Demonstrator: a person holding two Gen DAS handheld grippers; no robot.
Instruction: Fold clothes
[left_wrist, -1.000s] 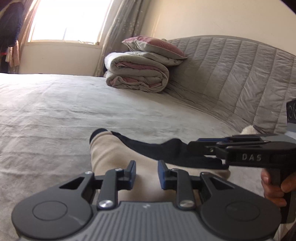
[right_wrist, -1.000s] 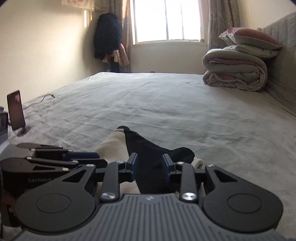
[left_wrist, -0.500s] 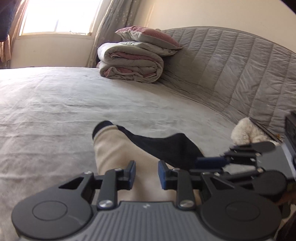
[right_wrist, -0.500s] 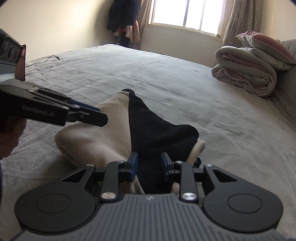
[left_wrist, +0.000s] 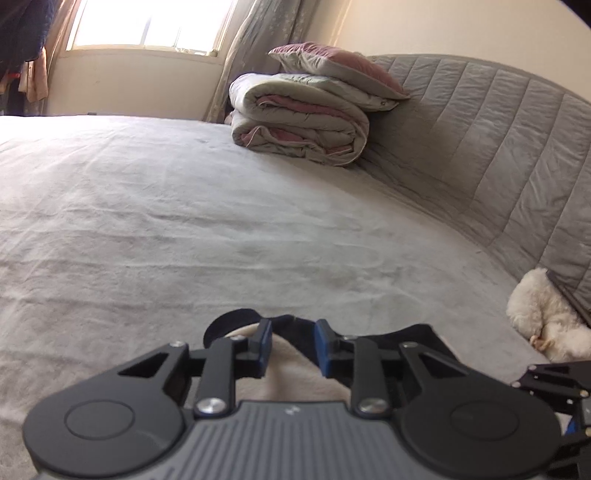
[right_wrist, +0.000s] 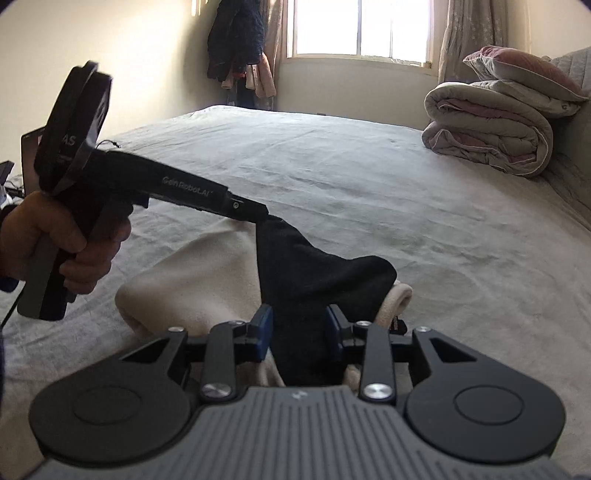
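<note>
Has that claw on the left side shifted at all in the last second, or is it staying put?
Yes. In the right wrist view the left claw has risen from low beside the beige garment to well above it, lifting a dark flap against the bed.

Both wrist views look low and close across the bed (left_wrist: 221, 221), sharing the folded duvet (right_wrist: 487, 136) and window (left_wrist: 147, 26).
</note>
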